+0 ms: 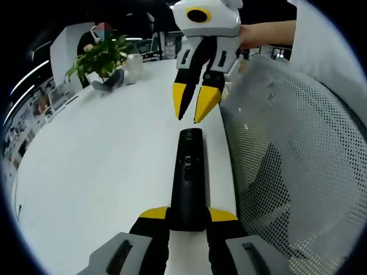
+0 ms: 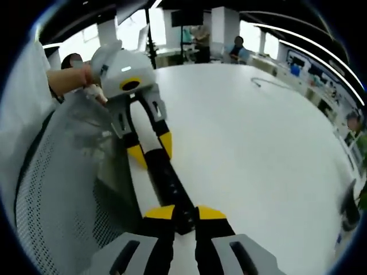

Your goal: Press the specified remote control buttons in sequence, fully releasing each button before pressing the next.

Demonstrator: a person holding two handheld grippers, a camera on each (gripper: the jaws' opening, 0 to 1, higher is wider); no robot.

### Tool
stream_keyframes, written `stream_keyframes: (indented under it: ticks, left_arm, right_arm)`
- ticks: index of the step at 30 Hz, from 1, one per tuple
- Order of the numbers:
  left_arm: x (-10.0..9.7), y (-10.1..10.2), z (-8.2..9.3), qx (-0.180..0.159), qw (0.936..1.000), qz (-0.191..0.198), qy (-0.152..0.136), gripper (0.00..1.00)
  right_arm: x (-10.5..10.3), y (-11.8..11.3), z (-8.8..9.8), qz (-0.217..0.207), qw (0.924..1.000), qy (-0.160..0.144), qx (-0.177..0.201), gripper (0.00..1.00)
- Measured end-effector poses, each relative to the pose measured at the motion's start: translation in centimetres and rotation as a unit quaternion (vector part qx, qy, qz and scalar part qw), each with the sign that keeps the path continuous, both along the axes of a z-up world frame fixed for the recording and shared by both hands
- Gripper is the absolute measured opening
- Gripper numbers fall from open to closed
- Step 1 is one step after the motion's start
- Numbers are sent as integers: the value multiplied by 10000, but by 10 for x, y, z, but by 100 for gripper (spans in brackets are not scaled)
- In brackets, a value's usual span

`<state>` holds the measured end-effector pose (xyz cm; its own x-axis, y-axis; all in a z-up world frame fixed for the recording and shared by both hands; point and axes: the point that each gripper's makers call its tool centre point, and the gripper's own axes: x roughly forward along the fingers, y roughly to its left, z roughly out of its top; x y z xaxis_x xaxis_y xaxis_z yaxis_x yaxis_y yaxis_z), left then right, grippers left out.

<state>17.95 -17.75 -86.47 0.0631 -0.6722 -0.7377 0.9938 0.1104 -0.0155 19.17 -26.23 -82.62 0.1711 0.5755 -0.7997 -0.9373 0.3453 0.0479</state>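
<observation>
My left claw (image 1: 188, 215) holds the near end of the black remote (image 1: 189, 177) over the white worktop (image 1: 103, 166). My right claw (image 1: 195, 106) hovers narrow just beyond its far end.

Left gripper (image 1: 188, 214) clamped on near end of black remote control (image 1: 190, 177), lying along right edge of white table (image 1: 103, 166). Right gripper (image 1: 197, 106) poised just beyond remote's far end, 2 yellow tips close together. Potted plant (image 1: 101, 58) near far left edge. Mesh chair back (image 1: 292, 166) beside right edge.
</observation>
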Motion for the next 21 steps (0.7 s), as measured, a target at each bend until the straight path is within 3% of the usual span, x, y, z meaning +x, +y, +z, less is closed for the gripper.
stream_keyframes:
  ticks: [9, 21]
  left_arm:
    - [0, -2, 2, -383, 9992, -59, -35, 24]
    - [-1, -3, 3, -585, 9980, -232, -68, 24]
  right_arm:
    - [-5, -17, -11, 172, 9990, 204, -353, 4]
    - [-12, -17, -24, 531, 9957, 408, -635, 0]
